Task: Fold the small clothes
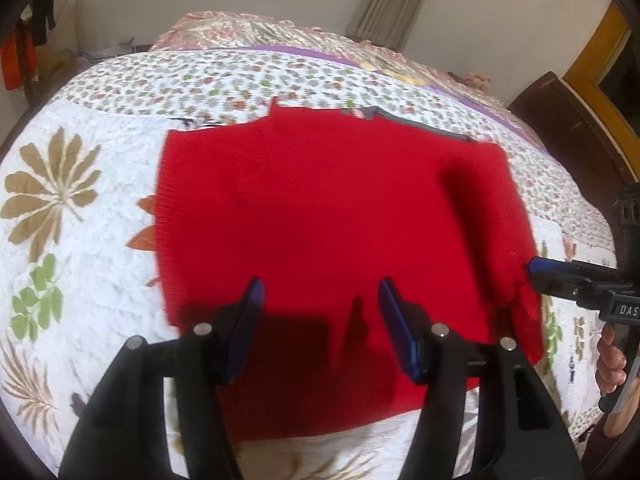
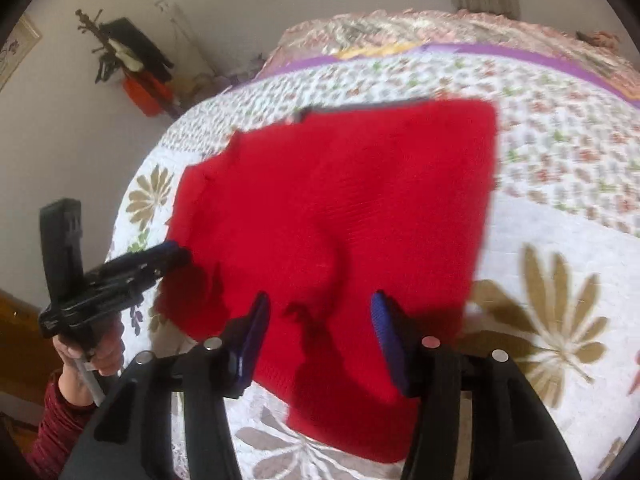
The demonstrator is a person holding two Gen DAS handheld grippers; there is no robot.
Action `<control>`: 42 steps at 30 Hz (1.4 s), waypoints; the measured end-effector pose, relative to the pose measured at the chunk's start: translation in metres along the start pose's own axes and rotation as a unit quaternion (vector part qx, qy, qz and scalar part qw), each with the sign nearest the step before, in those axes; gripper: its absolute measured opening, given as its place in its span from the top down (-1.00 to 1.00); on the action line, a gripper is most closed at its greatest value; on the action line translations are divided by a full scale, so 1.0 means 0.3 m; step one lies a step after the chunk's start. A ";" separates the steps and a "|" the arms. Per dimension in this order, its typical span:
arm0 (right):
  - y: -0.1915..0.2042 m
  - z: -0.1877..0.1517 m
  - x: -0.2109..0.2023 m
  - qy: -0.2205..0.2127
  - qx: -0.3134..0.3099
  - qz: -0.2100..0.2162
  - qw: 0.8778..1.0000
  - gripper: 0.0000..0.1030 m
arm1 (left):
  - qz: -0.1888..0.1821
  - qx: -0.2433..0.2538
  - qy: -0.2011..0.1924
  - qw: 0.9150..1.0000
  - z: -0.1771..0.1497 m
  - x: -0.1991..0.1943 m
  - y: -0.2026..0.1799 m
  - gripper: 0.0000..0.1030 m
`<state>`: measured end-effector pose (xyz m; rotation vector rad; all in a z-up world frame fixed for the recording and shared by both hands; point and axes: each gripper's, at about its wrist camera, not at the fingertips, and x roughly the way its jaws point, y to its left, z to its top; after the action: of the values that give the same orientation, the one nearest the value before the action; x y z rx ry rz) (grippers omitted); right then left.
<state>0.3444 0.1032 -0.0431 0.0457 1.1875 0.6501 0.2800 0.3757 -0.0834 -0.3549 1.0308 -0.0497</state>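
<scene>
Red knit sweater (image 1: 320, 240) is lying flat on the bed, on top of a white quilt (image 1: 80, 240) with big tan and green leaf prints and a band of small flowers further back. Looks like it's already folded in a bit, with one sleeve lying along the right side and its cuff hanging toward the near corner. Something dark with a striped bit pokes out from under the far edge, too blurry to say what.

Left gripper (image 1: 320, 308) hovers over the near edge of the sweater, blue pads spread wide apart with nothing between them. Right gripper (image 2: 318, 320) is the same deal in its own camera: fingers splayed wide over the near part of the sweater, nothing pinched.

In the left wrist view the right gripper comes in from the right side with its blue tip right at the sleeve cuff; can't tell if it's actually touching the fabric. A hand (image 2: 86, 354) with a dark red sleeve holds the left gripper's handle in the right wrist view. Patterned pillows (image 1: 248, 30) sit at the far end of the bed.
</scene>
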 end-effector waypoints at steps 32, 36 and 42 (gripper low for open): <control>-0.367 -0.131 -0.100 -0.026 0.093 -0.049 0.994 0.07 | -0.132 0.005 0.068 0.989 -0.019 0.256 -0.439 0.76; -0.368 -0.135 -0.109 -0.027 0.099 -0.047 0.994 0.07 | -0.149 0.010 0.029 0.988 0.000 0.166 -0.423 0.79; -0.327 -0.126 -0.092 -0.023 0.086 -0.044 0.995 0.07 | -0.139 0.012 0.001 0.990 0.055 0.041 -0.324 0.79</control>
<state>0.3494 -0.0018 -0.0705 0.1519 1.1917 0.4667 0.3126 0.2860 -0.0557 -0.4738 0.9754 -0.3122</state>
